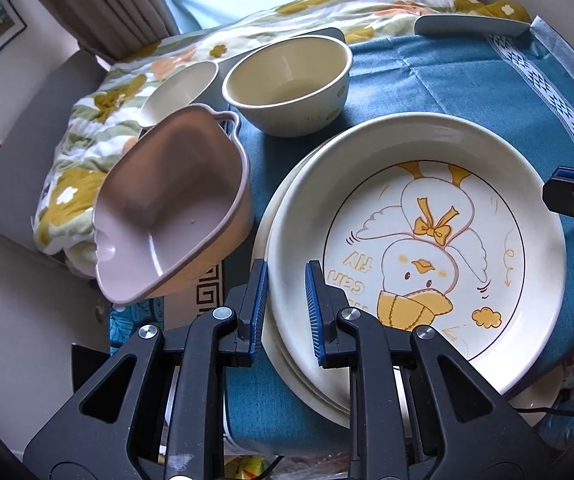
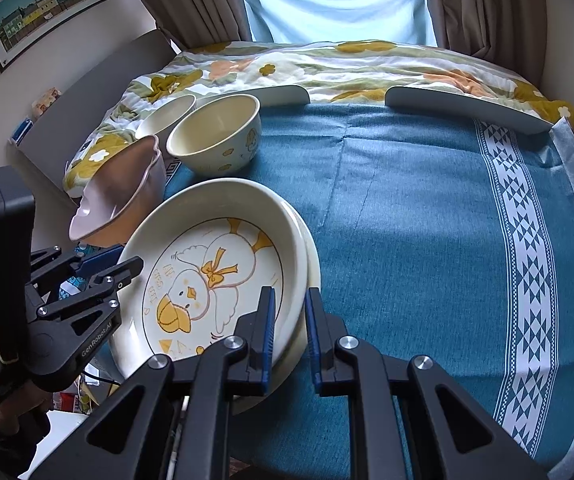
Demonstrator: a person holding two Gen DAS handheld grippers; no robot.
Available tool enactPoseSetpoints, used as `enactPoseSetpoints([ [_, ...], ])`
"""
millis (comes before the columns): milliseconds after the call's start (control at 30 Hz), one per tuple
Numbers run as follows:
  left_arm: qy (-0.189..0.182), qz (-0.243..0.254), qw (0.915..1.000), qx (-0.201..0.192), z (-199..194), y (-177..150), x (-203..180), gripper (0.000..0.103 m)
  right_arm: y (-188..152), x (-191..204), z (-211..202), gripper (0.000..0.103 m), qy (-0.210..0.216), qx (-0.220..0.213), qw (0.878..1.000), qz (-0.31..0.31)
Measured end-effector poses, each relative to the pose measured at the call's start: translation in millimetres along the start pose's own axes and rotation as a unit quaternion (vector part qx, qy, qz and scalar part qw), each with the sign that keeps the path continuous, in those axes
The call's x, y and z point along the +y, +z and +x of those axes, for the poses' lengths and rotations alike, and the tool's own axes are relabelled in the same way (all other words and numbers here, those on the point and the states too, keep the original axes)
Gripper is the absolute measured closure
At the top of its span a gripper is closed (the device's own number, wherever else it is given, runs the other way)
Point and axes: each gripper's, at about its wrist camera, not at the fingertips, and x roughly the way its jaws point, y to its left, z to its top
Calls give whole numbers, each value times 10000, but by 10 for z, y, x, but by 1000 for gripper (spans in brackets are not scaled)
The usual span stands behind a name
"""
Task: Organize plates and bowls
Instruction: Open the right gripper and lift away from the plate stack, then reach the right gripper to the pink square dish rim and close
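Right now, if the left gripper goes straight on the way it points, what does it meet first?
Most likely the rim of the duck plate: the left gripper has its jaws on each side of that rim. Depth is unclear, so this is a judgement.

A: Where's the plate stack (image 2: 207, 264)?
B: Near-left part of the surface (image 2: 407, 220), top plate sitting on the others.
A: Bowls?
B: Tilted bowl (image 2: 127, 196) just left of the stack, at the surface's left edge. Round bowl (image 2: 217, 136) behind the stack; smaller bowl (image 2: 167, 114) behind & left of that, touching (I think).
A: Rest?
B: Right half bare cloth. Bed w/ quilt (image 2: 327, 64) beyond the far edge, curtains (image 2: 191, 0) behind it.
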Motion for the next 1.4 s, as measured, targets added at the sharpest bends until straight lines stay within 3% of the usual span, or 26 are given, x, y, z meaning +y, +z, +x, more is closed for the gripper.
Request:
enactPoseSetpoints([
  [300, -260, -256, 9993, 126, -15, 23, 85, 86, 10, 84, 11, 89, 92, 33, 9999, -121],
  [467, -492, -614, 9969, 48, -266, 97, 241, 84, 138, 56, -189, 89, 156, -138, 9998, -21],
  [500, -478, -679, 9965, 26, -329, 120, 274, 76, 184, 39, -248, 89, 165, -183, 9997, 28],
  [567, -395, -864, 9954, -96, -493, 157, 381, 36, 272, 15, -364, 89, 272, -264, 9992, 86],
  [600, -365, -988, 9942, -216, -594, 169, 443, 8, 321, 4, -420, 89, 325, -289, 9990, 98],
  [633, -347, -1141, 9920, -412, -717, 168, 518, 0, 367, -4, -481, 89, 353, -335, 9988, 107],
  [667, -356, -1277, 9894, -590, -835, 165, 590, 0, 409, 8, -536, 89, 371, -383, 9985, 93],
  [700, -415, -1390, 9872, -669, -931, 170, 660, 0, 450, 14, -583, 82, 388, -411, 9984, 52],
  [767, -544, -1618, 9829, -693, -1048, 180, 801, 0, 520, 38, -650, 41, 487, -460, 9977, -42],
  [800, -569, -1785, 9796, -725, -1111, 162, 887, 0, 549, 52, -673, 4, 577, -480, 9971, -88],
  [1033, -693, -2550, 9611, -808, -1275, -57, 1458, 0, 835, 249, -568, 0, 908, -262, 9932, -686],
  [1133, -818, -2814, 9537, -684, -1133, -161, 1719, 0, 945, 427, -449, 0, 794, -260, 9937, -743],
  [1267, -1056, -3096, 9429, -621, -839, -273, 2002, 1, 1047, 640, -92, 0, 1024, 45, 9917, -772],
  [1367, -1332, -3112, 9401, -404, -489, -275, 2122, 10, 1091, 806, 224, 0, 1109, 268, 9902, -802],
  [1400, -1436, -3098, 9393, -321, -361, -257, 2139, 19, 1104, 858, 328, 0, 1130, 349, 9900, -770],
])
